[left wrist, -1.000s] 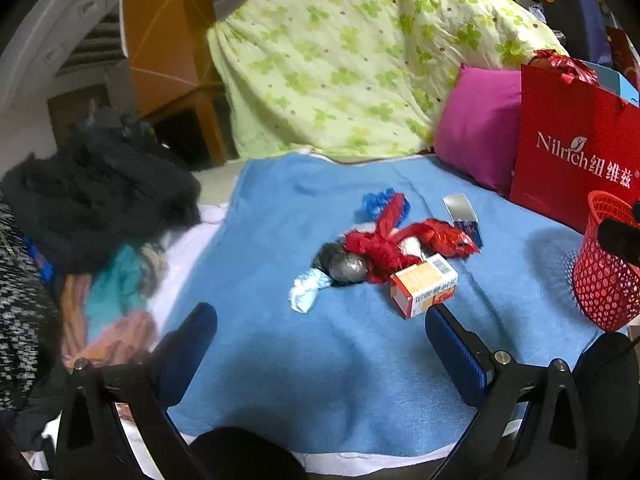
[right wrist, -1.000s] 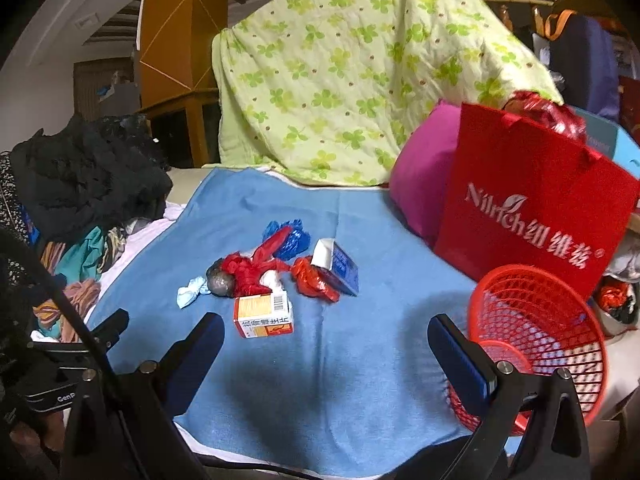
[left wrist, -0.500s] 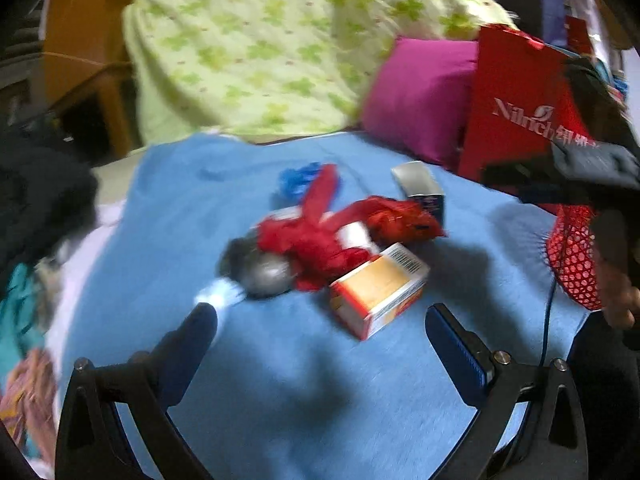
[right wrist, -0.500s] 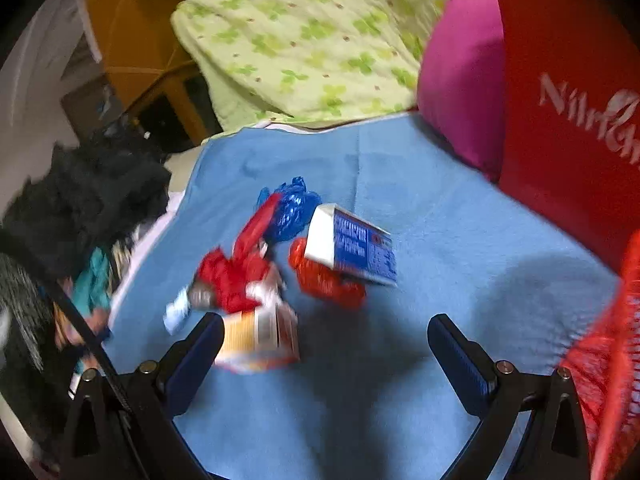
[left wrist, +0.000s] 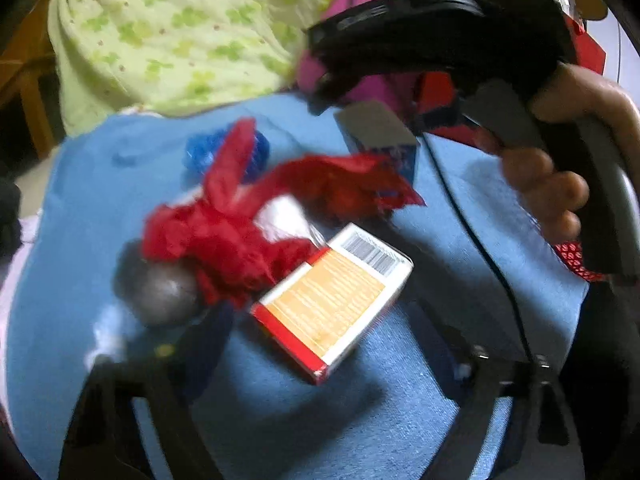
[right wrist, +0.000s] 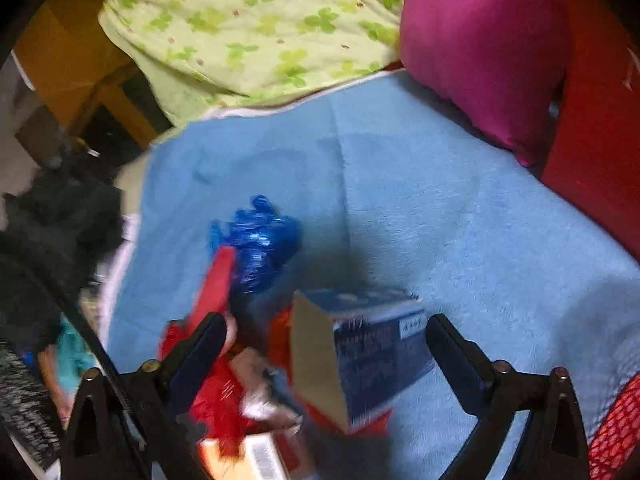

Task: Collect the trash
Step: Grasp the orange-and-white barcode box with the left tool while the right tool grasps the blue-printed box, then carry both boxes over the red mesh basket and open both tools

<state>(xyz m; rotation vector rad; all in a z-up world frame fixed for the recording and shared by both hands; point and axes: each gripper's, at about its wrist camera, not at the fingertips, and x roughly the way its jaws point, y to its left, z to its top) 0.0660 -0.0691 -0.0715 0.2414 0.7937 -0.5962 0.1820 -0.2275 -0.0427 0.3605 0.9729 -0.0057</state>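
Note:
A pile of trash lies on a blue blanket (left wrist: pixel 280 420). An orange and white carton (left wrist: pixel 334 300) lies between the open jaws of my left gripper (left wrist: pixel 332 332). Beside it are red plastic wrap (left wrist: pixel 240 232), a grey ball (left wrist: pixel 160 288), a blue wrapper (left wrist: pixel 212 152) and a blue and white box (left wrist: pixel 380 136). My right gripper (right wrist: pixel 324 340) is open around that blue and white box (right wrist: pixel 368 352), with the blue wrapper (right wrist: pixel 260 244) just beyond. The right tool and hand show in the left wrist view (left wrist: pixel 540 120).
A red mesh basket (right wrist: pixel 616 432) stands at the right edge. A red paper bag (right wrist: pixel 600 140) and a pink pillow (right wrist: pixel 480 48) stand behind it. A green floral quilt (right wrist: pixel 256 28) is at the back. Dark clothes (right wrist: pixel 52 224) lie heaped on the left.
Both grippers have moved forward and down onto the trash pile. The orange carton now sits between the left jaws and the blue and white box between the right jaws. Both stay open.

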